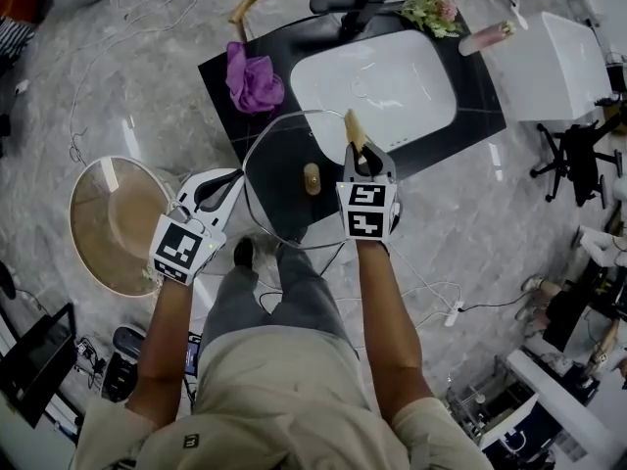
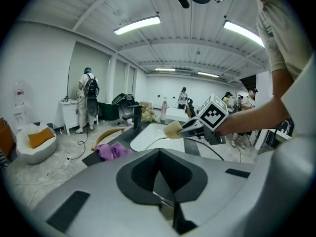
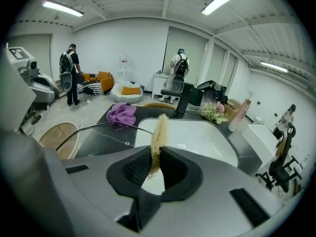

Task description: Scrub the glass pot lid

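- My left gripper (image 1: pixel 233 180) has its jaws pressed together on the left rim of the glass pot lid (image 1: pixel 282 202); in its own view the thin metal edge runs between them.
- The lid is held up in front of me, over the front edge of the black counter (image 1: pixel 220 70) and just beside the white sink (image 1: pixel 392 86), with its knob (image 1: pixel 313 178) in the middle.
- My right gripper (image 1: pixel 361 162) is clamped on a pale fibrous scrubber (image 1: pixel 354 128), which sticks out past the jaws at the lid's far right rim.
- A purple cloth (image 1: pixel 253 78) lies on the counter left of the sink.
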